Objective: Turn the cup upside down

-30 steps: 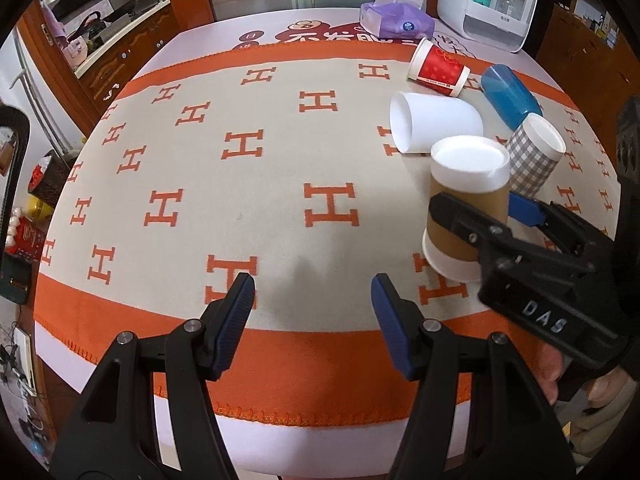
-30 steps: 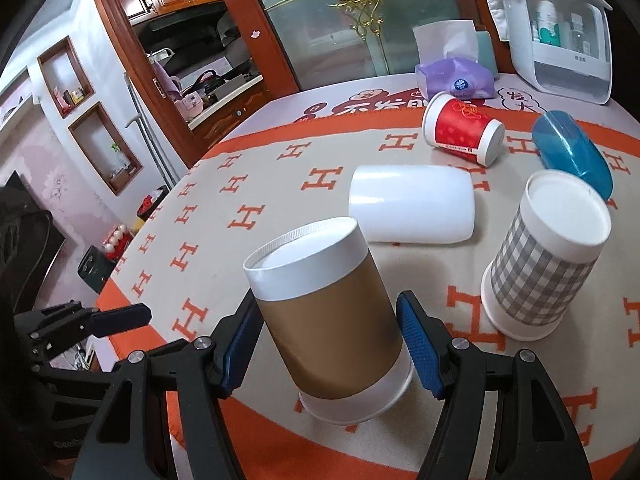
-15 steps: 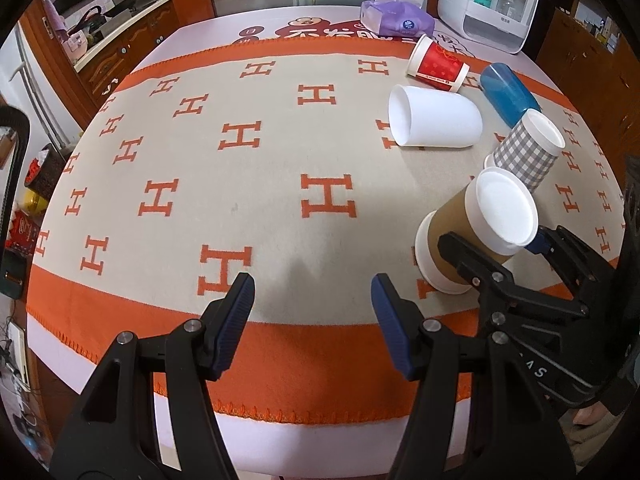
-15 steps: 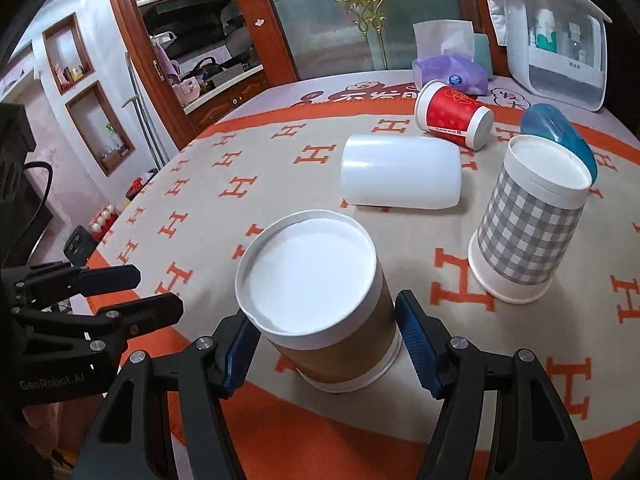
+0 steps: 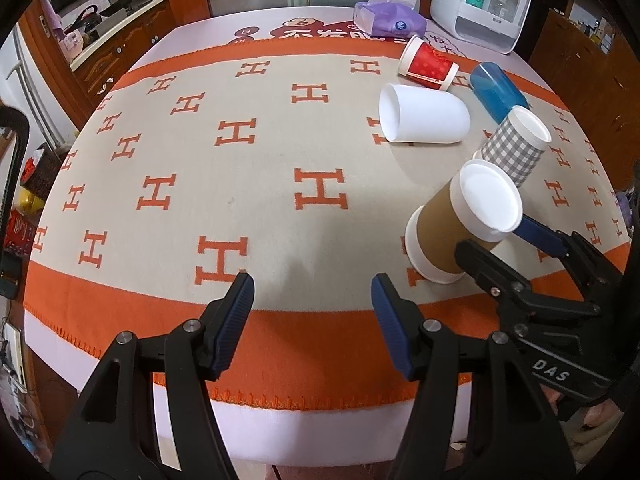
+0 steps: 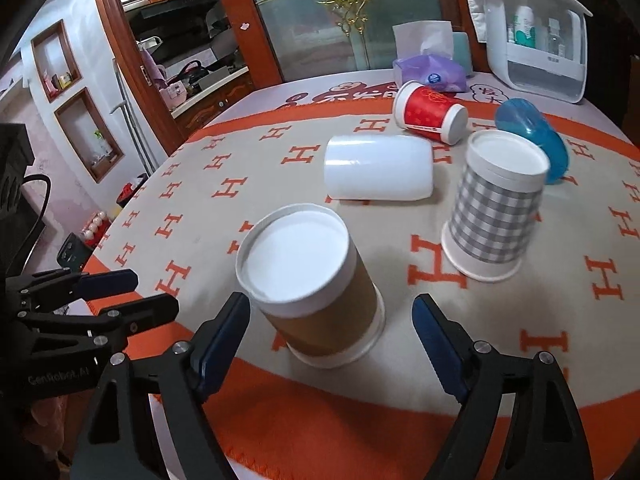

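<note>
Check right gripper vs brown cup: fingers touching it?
Apart. In the right wrist view, tablecloth shows between the right gripper's blue pads and the brown cup on both sides; the jaws stand open around it.

blue cup [image 6: 532,142] partly behind checked cup [image 6: 496,216], organizer [image 5: 484,4] top cropped

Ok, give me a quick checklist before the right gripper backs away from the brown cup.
1. Brown cup mouth down on the cloth, base up: ok.
2. Right gripper open, fingers apart from the cup: ok.
3. Cup standing steady on its own: cannot tell; it looks tilted, maybe only from the fisheye.
4. Checked cup apart from the brown cup: ok.
5. Left gripper open, holding nothing, off to the side: ok.
</note>
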Demonstrator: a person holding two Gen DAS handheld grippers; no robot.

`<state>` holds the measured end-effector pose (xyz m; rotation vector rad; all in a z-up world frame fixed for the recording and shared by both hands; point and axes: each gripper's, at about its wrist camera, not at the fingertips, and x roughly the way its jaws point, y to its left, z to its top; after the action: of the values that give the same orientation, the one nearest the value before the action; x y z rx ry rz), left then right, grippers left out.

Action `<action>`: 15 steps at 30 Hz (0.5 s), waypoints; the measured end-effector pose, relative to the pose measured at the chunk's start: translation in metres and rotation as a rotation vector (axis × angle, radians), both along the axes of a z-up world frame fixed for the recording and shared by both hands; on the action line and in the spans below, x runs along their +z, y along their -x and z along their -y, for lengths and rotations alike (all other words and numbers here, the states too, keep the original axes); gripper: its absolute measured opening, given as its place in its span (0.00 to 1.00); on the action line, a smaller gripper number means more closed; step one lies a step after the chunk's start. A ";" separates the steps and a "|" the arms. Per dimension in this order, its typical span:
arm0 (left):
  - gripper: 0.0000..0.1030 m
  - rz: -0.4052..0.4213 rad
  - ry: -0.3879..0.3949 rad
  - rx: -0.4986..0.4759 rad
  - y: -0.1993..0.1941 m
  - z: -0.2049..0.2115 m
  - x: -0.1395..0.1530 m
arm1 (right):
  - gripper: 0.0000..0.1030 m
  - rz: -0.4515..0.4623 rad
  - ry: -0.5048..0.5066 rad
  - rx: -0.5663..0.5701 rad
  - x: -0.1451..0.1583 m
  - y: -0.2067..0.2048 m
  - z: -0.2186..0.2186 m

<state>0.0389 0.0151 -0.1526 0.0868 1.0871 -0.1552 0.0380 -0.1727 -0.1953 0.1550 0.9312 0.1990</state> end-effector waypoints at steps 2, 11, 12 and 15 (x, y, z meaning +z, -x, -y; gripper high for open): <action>0.57 -0.001 0.001 -0.001 0.002 0.000 0.003 | 0.82 -0.017 -0.007 -0.008 0.004 0.006 0.004; 0.57 0.031 -0.007 -0.037 0.018 0.014 0.036 | 0.82 -0.120 0.029 -0.055 0.034 0.033 0.024; 0.57 0.044 -0.021 -0.044 0.019 0.017 0.042 | 0.82 -0.129 0.036 -0.061 0.040 0.035 0.026; 0.57 0.057 -0.020 -0.045 0.018 0.022 0.060 | 0.82 -0.143 0.068 -0.090 0.062 0.042 0.031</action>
<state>0.0206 -0.0067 -0.0922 0.1331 1.0305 -0.1813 -0.0036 -0.2041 -0.1333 0.1490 1.0695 0.0735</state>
